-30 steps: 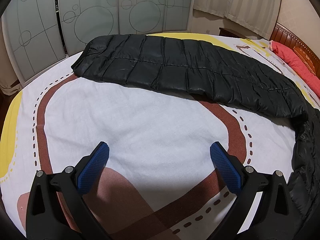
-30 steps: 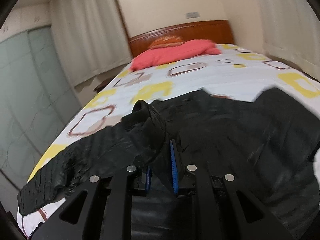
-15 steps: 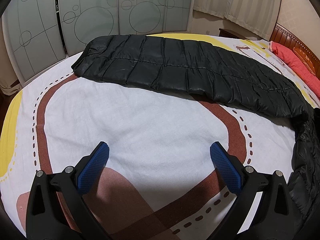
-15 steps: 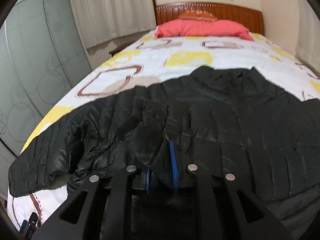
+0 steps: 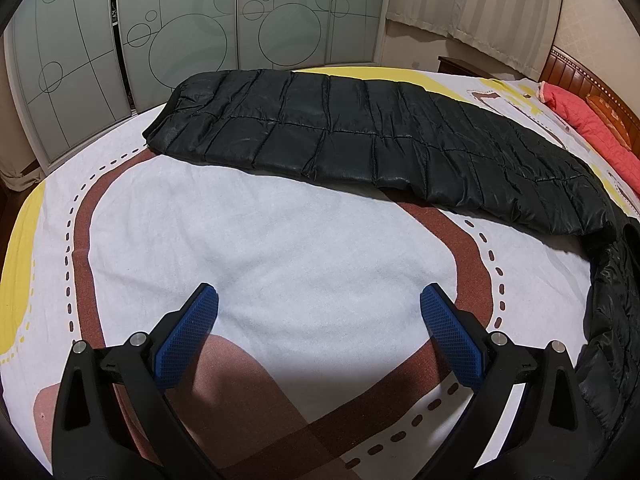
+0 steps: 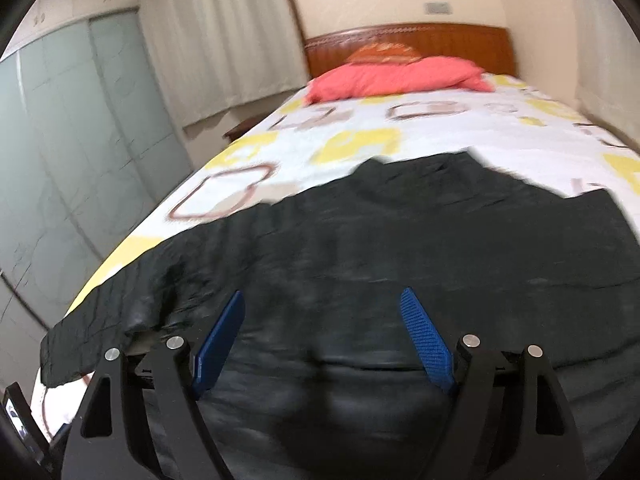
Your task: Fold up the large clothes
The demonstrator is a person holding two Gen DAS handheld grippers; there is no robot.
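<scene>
On the bed (image 5: 280, 240), which has a white cover with brown and yellow shapes, a black padded jacket (image 6: 400, 248) lies spread flat across its width. 1 long sleeve (image 5: 360, 140) stretches out toward the glass wardrobe doors (image 5: 192, 28). A red pillow (image 6: 396, 76) rests against the wooden headboard (image 6: 452, 42). The left gripper (image 5: 319, 320) hangs over bare cover, its 2 blue fingers wide apart and holding nothing. The right gripper (image 6: 322, 326) is over the jacket, also spread wide and empty.
</scene>
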